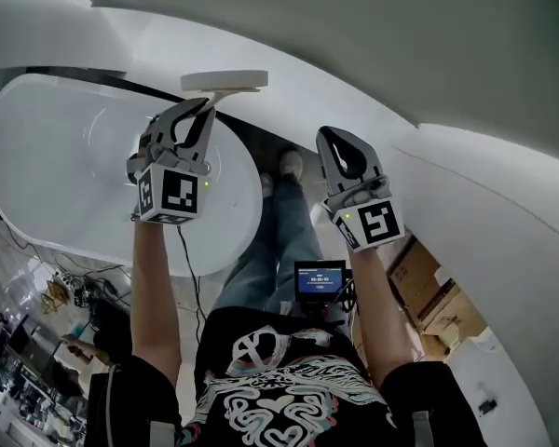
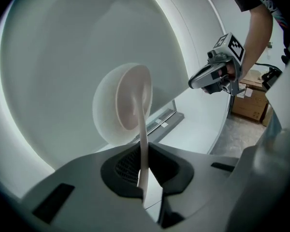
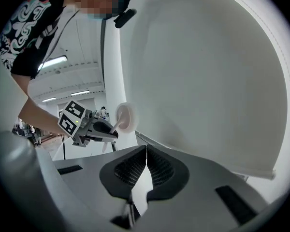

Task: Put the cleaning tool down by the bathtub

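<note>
White round-headed cleaning tool (image 1: 225, 82) held at the rim of the white oval bathtub (image 1: 56, 156).
The tool's thin handle is clamped between the narrowly set jaws of the left gripper (image 1: 200, 110); the right gripper (image 1: 340, 142) is held beside the tub, jaws pressed together on nothing. Writing on the small blue screen (image 1: 319, 279) is too small to be read.

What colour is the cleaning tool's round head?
White; the cleaning tool's round head shows best in the left gripper view.
</note>
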`<state>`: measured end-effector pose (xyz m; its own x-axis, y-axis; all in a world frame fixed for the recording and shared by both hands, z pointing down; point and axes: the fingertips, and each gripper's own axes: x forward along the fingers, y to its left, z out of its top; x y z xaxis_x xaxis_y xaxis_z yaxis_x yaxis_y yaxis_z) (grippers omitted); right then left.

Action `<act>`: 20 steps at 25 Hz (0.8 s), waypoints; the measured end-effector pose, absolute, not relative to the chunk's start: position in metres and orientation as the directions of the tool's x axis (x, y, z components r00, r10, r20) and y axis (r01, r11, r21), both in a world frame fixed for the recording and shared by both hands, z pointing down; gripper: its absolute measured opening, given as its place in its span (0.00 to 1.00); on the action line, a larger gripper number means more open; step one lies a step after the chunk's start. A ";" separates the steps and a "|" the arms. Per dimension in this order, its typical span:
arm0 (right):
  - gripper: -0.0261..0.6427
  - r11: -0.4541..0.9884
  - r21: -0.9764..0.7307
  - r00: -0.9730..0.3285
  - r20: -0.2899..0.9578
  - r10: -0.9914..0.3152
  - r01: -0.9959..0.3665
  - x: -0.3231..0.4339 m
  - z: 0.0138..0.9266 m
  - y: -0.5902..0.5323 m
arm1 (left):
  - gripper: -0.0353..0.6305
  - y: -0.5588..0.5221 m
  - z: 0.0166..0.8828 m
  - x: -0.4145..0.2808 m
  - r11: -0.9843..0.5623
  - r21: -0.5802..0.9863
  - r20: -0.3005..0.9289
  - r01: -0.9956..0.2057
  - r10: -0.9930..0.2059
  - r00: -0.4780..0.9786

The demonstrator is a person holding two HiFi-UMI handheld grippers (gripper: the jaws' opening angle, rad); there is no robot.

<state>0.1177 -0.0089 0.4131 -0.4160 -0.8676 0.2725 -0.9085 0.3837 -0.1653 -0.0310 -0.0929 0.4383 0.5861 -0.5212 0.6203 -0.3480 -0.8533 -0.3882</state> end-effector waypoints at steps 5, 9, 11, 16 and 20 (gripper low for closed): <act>0.08 0.335 -0.134 -0.361 0.345 -0.866 -0.933 0.126 0.464 -0.016 | 0.11 -0.090 0.485 -0.016 -0.878 -0.395 0.650 -0.271 -0.475 0.593; 0.08 0.283 -0.144 -0.317 0.397 -0.862 -0.948 0.129 0.504 -0.019 | 0.11 -0.092 0.528 -0.010 -0.893 -0.403 0.693 -0.200 -0.441 0.570; 0.08 0.263 -0.160 -0.306 0.406 -0.861 -0.951 0.130 0.520 -0.018 | 0.11 -0.093 0.546 -0.008 -0.900 -0.395 0.706 -0.182 -0.424 0.567; 0.08 0.317 -0.170 -0.360 0.425 -0.830 -0.933 0.129 0.538 -0.022 | 0.11 -0.103 0.583 -0.002 -0.912 -0.390 0.721 -0.127 -0.389 0.573; 0.08 0.387 -0.150 -0.410 0.467 -0.784 -0.910 0.138 0.528 -0.014 | 0.11 -0.100 0.588 0.004 -0.918 -0.379 0.711 -0.120 -0.372 0.596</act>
<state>0.1381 -0.0137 0.5284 -0.4100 -0.7835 0.4670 -0.9099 0.3865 -0.1503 0.0040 -0.1004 0.5880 0.5963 -0.3720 0.7114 -0.1203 -0.9175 -0.3790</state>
